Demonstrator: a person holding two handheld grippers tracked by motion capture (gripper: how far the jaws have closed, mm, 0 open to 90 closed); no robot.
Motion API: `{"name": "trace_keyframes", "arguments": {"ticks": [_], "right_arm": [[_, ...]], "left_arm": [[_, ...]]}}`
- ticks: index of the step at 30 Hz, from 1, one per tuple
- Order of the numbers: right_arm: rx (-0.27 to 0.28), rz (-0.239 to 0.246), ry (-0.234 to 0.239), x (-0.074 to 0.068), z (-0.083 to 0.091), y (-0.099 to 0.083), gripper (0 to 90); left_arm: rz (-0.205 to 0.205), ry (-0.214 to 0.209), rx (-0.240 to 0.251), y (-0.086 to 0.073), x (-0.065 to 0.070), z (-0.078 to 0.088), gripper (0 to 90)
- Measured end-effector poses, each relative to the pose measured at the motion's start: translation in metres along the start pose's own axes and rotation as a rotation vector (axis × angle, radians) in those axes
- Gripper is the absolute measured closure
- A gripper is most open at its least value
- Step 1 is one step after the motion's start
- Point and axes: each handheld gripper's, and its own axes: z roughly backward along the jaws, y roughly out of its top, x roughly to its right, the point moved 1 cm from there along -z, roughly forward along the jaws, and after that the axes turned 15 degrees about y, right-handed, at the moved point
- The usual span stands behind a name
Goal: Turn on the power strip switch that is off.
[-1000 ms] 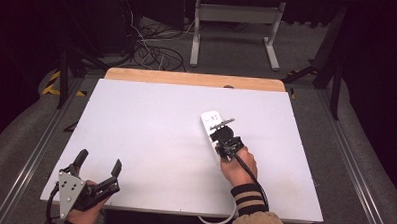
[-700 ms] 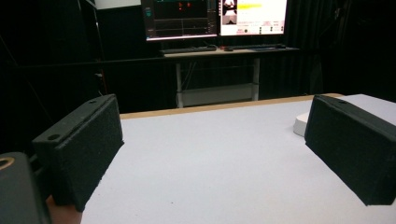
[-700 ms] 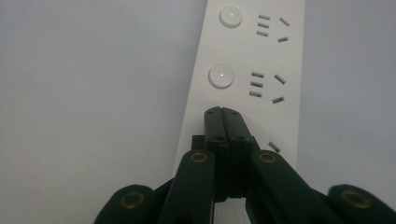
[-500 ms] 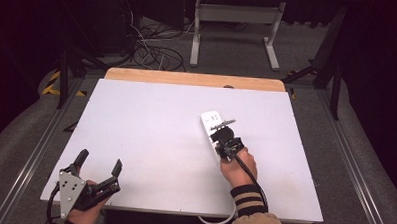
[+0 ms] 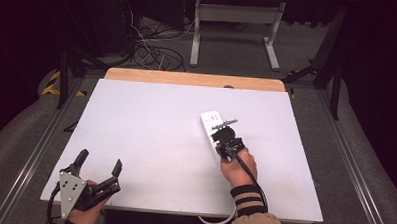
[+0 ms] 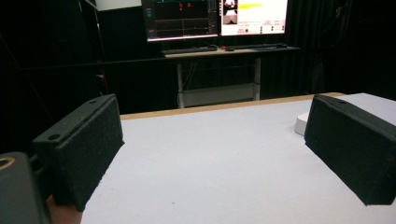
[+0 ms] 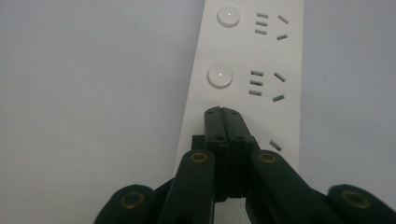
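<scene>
Spanning the middle of the high view, the white desk (image 5: 150, 140) carries a wooden strip along its far edge and little else. A white power strip (image 5: 212, 130) lies right of centre in that frame, running from mid-frame down toward the lower right, with a white cord curling off the near desk edge at the bottom. In the right gripper view the power strip (image 7: 247, 70) climbs from bottom centre to the top edge, showing two round buttons beside sets of socket slots. The left tongs (image 5: 98, 169) sit at the lower left of the high view, jaws spread wide with nothing between them; in the left gripper view the pads stand far apart over bare desk. The right tongs (image 5: 225, 138) rest over the strip, jaws clenched together, empty, their tip (image 7: 226, 112) over the strip's surface just below the second button.
</scene>
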Motion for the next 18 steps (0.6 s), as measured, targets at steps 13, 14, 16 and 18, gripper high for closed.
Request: {"name": "trace_keyframes", "arguments": {"ticks": [13, 14, 16, 18], "right_arm": [[0.006, -0.014, 0.004, 0.0009, 0.0001, -0.0003, 90.0], [0.005, -0.017, 0.005, 0.0012, 0.0002, -0.0001, 90.0], [0.007, -0.016, 0.002, 0.0009, -0.0001, -0.0003, 90.0], [0.009, -0.016, -0.003, 0.0002, -0.0002, -0.0007, 90.0]], "left_arm": [[0.001, -0.005, -0.008, -0.0007, 0.001, -0.0009, 5.0], [-0.001, -0.005, -0.009, -0.0006, 0.0009, -0.0007, 5.0], [0.002, -0.005, -0.008, -0.0007, 0.0011, -0.0007, 5.0], [0.0, -0.005, -0.008, -0.0006, 0.0009, -0.0006, 5.0]]}}
